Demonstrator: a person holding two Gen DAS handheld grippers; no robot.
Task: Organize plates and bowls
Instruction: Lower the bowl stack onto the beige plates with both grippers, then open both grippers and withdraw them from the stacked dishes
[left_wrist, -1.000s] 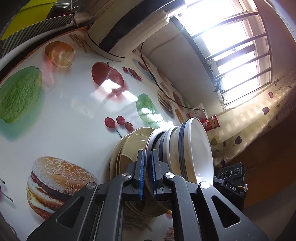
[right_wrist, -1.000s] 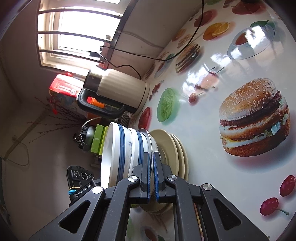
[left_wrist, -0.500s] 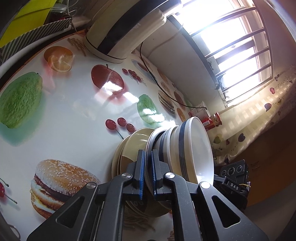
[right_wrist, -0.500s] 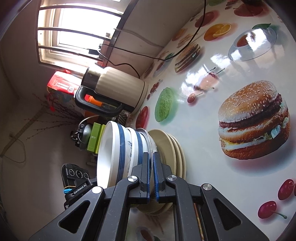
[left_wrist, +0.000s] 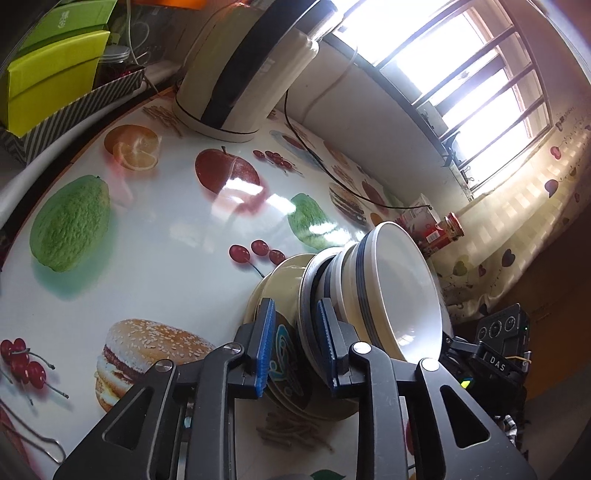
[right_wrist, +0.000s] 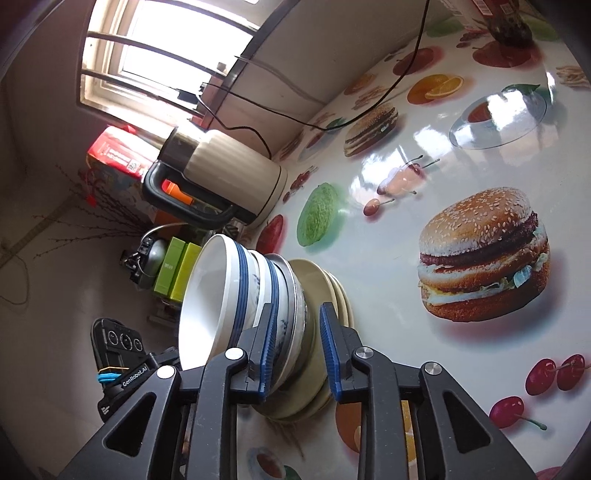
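A stack stands on the printed tablecloth (left_wrist: 147, 258): yellowish plates (left_wrist: 280, 280) at the bottom, a grey-rimmed plate (left_wrist: 308, 295) on them, and white bowls with blue bands (left_wrist: 399, 295) on top. My left gripper (left_wrist: 295, 345) straddles the grey-rimmed plate's edge, its jaws opening, and its blue pads (left_wrist: 266, 347) stand off the rim. From the opposite side my right gripper (right_wrist: 298, 345) straddles the same plate (right_wrist: 295, 295) below the bowls (right_wrist: 207, 295), jaws also opening, with the yellowish plates (right_wrist: 325, 284) just beyond.
A cream electric kettle (left_wrist: 240, 74) (right_wrist: 229, 177) stands at the table's far edge with a black cable (right_wrist: 369, 110) running along the wall. Green boxes (left_wrist: 55, 74) and a red can (left_wrist: 452, 229) sit at the edges. The window wall bounds the far side.
Both grippers' jaws, shut on the plate rim in the earlier frames, have parted. Both views have rolled slightly; the stack stays where it was.
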